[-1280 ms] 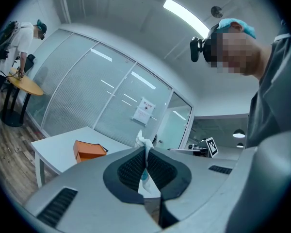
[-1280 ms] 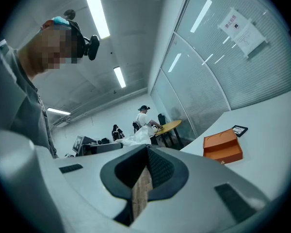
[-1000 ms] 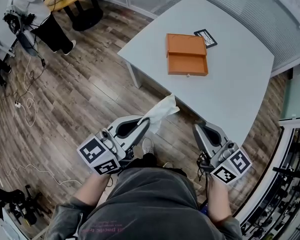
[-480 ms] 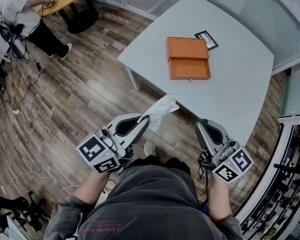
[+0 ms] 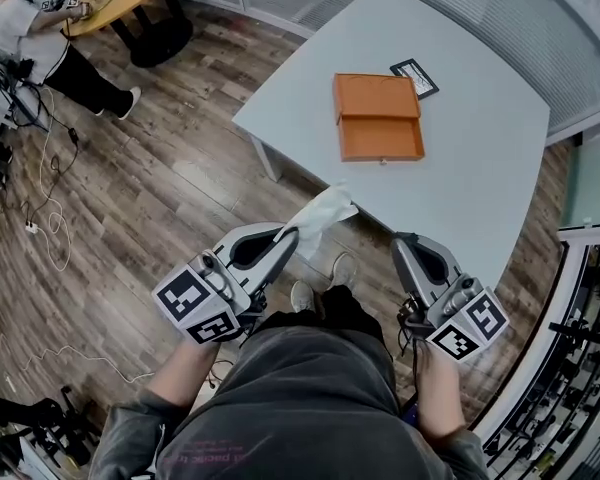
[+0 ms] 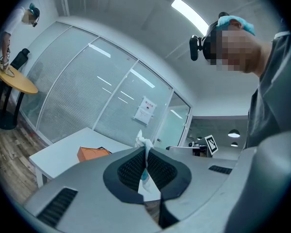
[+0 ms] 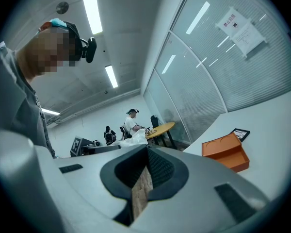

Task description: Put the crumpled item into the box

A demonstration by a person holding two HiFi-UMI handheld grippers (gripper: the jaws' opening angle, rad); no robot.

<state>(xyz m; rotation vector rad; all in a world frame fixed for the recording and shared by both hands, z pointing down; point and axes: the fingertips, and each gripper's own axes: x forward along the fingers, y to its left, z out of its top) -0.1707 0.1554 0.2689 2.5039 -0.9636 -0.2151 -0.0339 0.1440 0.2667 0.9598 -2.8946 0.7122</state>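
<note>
At lower centre, the left gripper (image 5: pixel 292 236) was clamped tight on the crumpled tissue (image 5: pixel 323 213), which stuck out past its tips. At lower right, the right gripper (image 5: pixel 400 240) was closed and empty. Farther up, the open orange box (image 5: pixel 378 116) sat on the grey table (image 5: pixel 460 188).

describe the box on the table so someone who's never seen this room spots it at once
Find the big pale grey table on the wood floor. Near its middle lies a flat orange rectangular box, its nearer half an open tray. Its only neighbour, a small black-framed card at its far corner, is much smaller and dark.
</note>
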